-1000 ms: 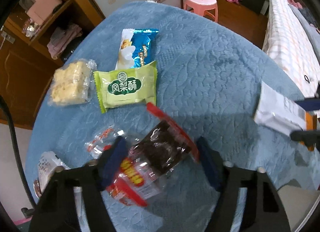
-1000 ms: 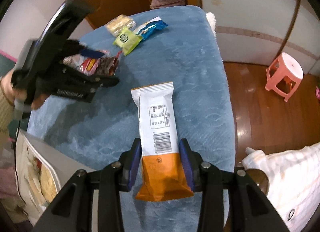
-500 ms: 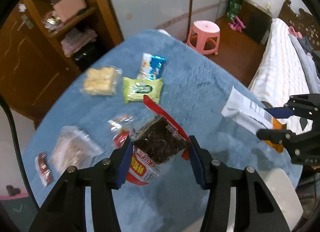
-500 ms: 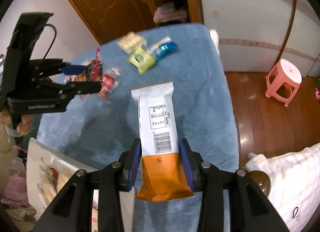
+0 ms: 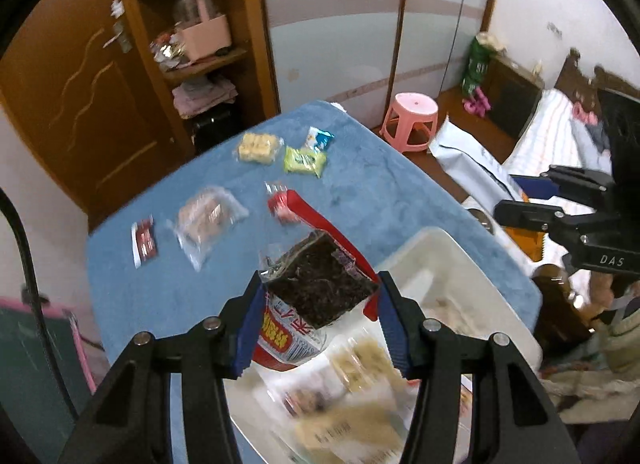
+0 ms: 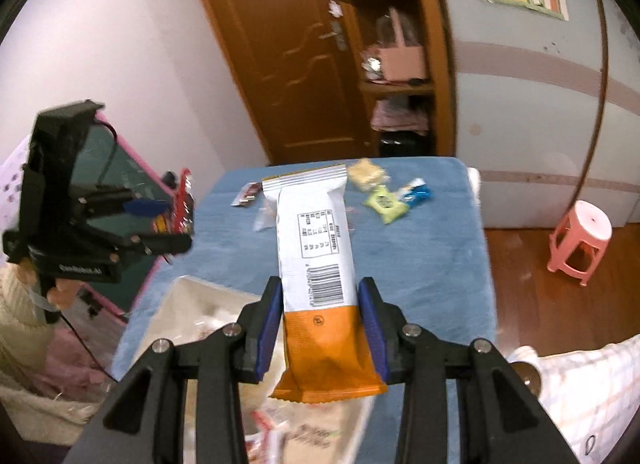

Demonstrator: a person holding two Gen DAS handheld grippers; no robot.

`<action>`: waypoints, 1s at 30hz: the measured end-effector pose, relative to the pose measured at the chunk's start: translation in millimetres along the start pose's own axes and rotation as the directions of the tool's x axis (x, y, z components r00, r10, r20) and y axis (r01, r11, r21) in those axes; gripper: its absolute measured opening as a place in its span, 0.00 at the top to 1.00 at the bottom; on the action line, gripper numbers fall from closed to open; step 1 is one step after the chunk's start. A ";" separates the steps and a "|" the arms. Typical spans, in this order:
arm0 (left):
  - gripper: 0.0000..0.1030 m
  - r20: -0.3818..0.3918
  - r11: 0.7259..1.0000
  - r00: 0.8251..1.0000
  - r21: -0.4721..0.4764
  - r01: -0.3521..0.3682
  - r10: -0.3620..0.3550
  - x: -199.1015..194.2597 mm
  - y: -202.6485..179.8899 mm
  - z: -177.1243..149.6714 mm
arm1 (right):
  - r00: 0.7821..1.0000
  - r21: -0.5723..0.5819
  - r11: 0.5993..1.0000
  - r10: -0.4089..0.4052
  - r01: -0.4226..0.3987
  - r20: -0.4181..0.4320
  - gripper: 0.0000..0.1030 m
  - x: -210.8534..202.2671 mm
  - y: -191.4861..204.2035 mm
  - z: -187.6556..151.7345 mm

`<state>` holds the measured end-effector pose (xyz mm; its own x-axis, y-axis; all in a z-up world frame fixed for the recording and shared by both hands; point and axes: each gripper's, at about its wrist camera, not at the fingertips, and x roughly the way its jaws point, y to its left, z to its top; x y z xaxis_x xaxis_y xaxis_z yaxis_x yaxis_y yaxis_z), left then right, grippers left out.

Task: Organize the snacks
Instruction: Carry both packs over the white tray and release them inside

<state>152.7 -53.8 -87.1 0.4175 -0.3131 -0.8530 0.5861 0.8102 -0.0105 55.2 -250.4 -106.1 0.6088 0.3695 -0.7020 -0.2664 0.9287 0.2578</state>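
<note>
My left gripper (image 5: 320, 284) is shut on a dark snack packet (image 5: 316, 284) with red edges and holds it in the air above a white bin (image 5: 440, 256) that contains several snacks. My right gripper (image 6: 320, 288) is shut on a long white and orange bar packet (image 6: 316, 232), also lifted, with the bin (image 6: 192, 296) below to its left. Each gripper shows in the other's view: the right gripper (image 5: 520, 199) and the left gripper (image 6: 160, 223). Snacks lie on the blue table (image 5: 380, 191): yellow crackers (image 5: 257, 147), a green packet (image 5: 304, 159), a blue-white packet (image 5: 319, 138).
A clear pinkish packet (image 5: 208, 219), a small red packet (image 5: 144, 240) and a red-clear packet (image 5: 280, 199) also lie on the table. A pink stool (image 5: 414, 119) stands beyond the far corner. A wooden shelf unit (image 5: 200, 63) is behind, and a bed (image 5: 552, 131) to the right.
The left jaws closed on the dark packet and lifted it off the table. Both grippers rose and drew back with their packets, and the white bin came into view beneath them.
</note>
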 end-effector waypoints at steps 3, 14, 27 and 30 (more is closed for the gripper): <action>0.50 0.015 0.997 1.000 -0.066 0.027 -0.026 -13.4 -2.9 -36.6 | 1.000 -0.001 1.000 0.031 -0.031 0.003 0.62 -6.4 19.7 -15.7; 0.50 -0.033 0.965 0.998 -0.257 0.049 -0.060 13.8 2.9 -117.8 | 0.995 0.032 0.999 -0.030 0.033 -0.090 0.62 8.9 50.5 -56.1; 0.28 -0.034 0.979 0.998 -0.197 0.052 -0.060 25.9 -31.4 -118.8 | 0.980 0.004 0.991 -0.129 0.131 -0.148 0.55 19.0 58.5 -68.1; 0.20 -0.022 0.977 0.998 -0.209 0.050 -0.056 22.8 -30.9 -117.5 | 0.981 0.029 0.992 -0.121 0.126 -0.152 0.47 20.0 54.0 -69.5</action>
<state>62.5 -27.7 -167.5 0.3687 -0.3472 -0.8623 0.4484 0.8790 -0.1622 1.1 -194.9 -152.3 0.5155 0.2459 -0.8209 -0.1657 0.9685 0.1861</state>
